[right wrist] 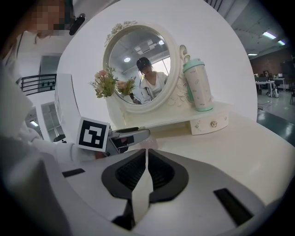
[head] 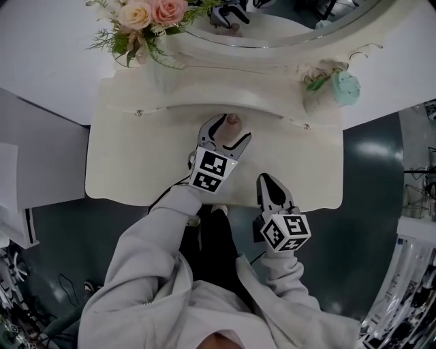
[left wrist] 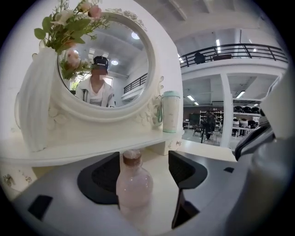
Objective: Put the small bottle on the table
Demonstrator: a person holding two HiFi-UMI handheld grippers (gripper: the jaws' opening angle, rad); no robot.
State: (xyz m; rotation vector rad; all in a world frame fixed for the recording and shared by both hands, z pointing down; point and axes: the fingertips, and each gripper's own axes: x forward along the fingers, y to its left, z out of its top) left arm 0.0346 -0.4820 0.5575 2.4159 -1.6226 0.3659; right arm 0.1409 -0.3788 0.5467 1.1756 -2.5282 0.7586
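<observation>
The small bottle [head: 233, 122], clear pinkish with a brown cap, stands upright on the cream dressing table [head: 136, 163], just in front of the raised shelf. My left gripper [head: 227, 133] is open around it. In the left gripper view the bottle [left wrist: 134, 183] sits between the two dark pads, close to the left pad [left wrist: 103, 177] and with a clear gap to the right one. My right gripper [head: 266, 180] is shut with nothing in it and hovers over the table's front edge; in its own view the jaws [right wrist: 145, 156] meet edge to edge.
An oval mirror [left wrist: 108, 69] rises behind the shelf [head: 204, 92]. A white vase of pink flowers [head: 146, 20] stands at the back left, and a mint-lidded tumbler [head: 337, 88] at the back right. Dark floor surrounds the table.
</observation>
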